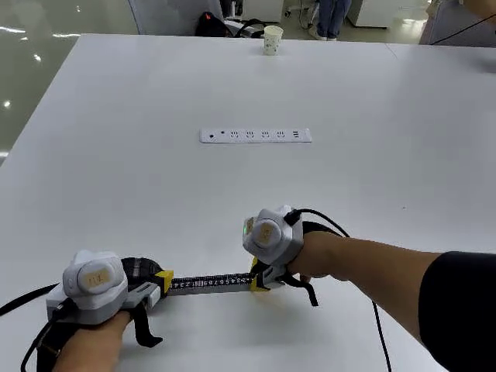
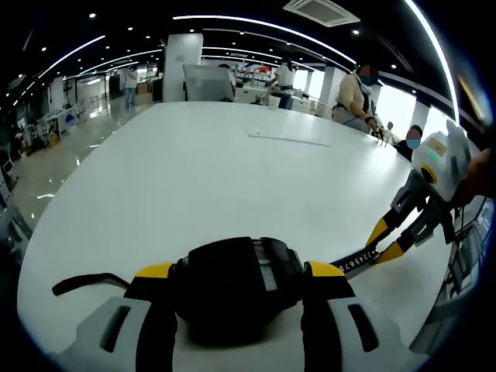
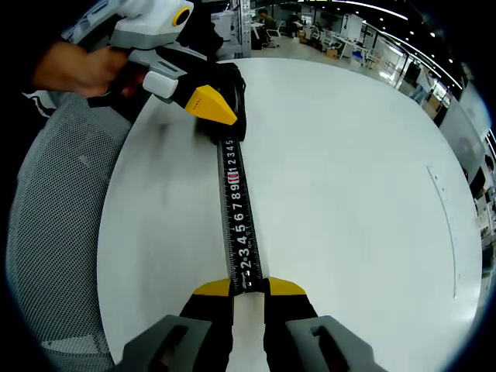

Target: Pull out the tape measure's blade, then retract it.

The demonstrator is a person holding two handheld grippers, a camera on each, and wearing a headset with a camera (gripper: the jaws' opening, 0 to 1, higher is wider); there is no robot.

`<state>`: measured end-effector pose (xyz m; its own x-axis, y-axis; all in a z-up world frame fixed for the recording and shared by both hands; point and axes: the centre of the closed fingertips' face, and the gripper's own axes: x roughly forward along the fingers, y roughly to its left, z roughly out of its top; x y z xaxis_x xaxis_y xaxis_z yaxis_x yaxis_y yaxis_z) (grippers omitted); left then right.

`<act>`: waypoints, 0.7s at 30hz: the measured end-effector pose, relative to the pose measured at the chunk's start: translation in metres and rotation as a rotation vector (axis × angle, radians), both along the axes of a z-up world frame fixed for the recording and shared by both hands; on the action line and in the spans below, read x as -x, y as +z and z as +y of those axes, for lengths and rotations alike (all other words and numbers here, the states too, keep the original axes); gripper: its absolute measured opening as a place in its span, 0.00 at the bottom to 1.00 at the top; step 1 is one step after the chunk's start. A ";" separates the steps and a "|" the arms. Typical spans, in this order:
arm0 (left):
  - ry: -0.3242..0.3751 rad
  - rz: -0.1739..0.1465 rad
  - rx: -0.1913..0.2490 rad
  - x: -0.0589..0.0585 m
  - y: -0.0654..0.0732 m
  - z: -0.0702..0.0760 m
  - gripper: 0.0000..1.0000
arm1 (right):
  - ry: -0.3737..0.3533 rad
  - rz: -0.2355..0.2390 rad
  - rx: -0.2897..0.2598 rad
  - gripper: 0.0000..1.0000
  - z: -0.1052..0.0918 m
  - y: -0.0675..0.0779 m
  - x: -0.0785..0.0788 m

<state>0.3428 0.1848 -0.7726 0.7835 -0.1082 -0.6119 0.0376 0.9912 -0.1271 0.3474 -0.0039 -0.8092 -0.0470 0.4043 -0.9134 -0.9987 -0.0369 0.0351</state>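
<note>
Pinching right tongs [image 3: 248,285] hide blade [image 3: 236,209] tip; left tongs [image 2: 240,270] clamp case [image 2: 232,298].

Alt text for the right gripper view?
The right gripper pinches the end of the tape measure's black blade, which stretches across the white table to the case held by the left gripper. A grey mesh chair sits beside the table.

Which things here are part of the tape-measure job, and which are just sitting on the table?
In the job: tape measure case, clamped in the left gripper; blade, drawn out and pinched by the right gripper.
Lying about: power strip, paper cup, both on the table.
</note>
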 end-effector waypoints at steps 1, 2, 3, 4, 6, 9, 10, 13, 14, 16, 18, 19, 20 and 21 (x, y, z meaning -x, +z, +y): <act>-0.001 0.000 0.001 0.000 0.000 0.000 0.60 | -0.001 0.001 -0.002 0.10 0.000 0.000 0.000; -0.003 0.003 0.002 -0.001 0.000 0.000 0.60 | -0.002 0.003 -0.007 0.10 0.001 0.000 0.000; -0.002 0.005 0.003 -0.001 0.000 -0.001 0.60 | -0.002 0.003 -0.010 0.10 0.001 0.000 0.000; -0.001 0.005 0.004 -0.001 0.000 -0.001 0.60 | -0.001 0.001 -0.010 0.10 0.001 0.000 0.000; -0.001 0.005 0.007 -0.001 0.000 -0.001 0.60 | -0.005 0.004 -0.016 0.10 0.002 0.000 0.000; -0.004 0.010 0.012 -0.001 0.000 -0.001 0.60 | -0.006 0.006 -0.031 0.10 0.005 0.001 0.000; -0.004 0.012 0.012 -0.001 0.000 -0.001 0.60 | -0.006 0.007 -0.032 0.10 0.006 0.001 0.000; -0.005 0.016 0.013 -0.001 -0.001 -0.001 0.60 | 0.000 0.006 -0.037 0.10 0.009 0.002 0.001; -0.005 0.017 0.013 0.000 -0.001 -0.001 0.60 | 0.002 0.006 -0.038 0.10 0.010 0.002 0.001; -0.006 0.021 0.014 -0.001 -0.001 -0.001 0.60 | 0.003 0.006 -0.039 0.10 0.010 0.002 0.001; -0.006 0.022 0.015 -0.001 -0.001 -0.001 0.60 | 0.003 0.007 -0.044 0.10 0.011 0.002 0.002; -0.006 0.022 0.015 -0.001 -0.001 -0.001 0.60 | 0.002 0.008 -0.046 0.10 0.012 0.002 0.002; -0.006 0.023 0.016 -0.001 -0.001 -0.001 0.60 | 0.001 0.009 -0.047 0.10 0.013 0.002 0.002; -0.006 0.024 0.016 -0.001 -0.001 -0.001 0.60 | 0.002 0.009 -0.048 0.10 0.013 0.002 0.002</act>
<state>0.3439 0.1838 -0.7738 0.7680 -0.1229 -0.6285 0.0406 0.9888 -0.1436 0.3456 0.0091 -0.8074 -0.0562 0.4478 -0.8924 -0.9983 -0.0406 0.0425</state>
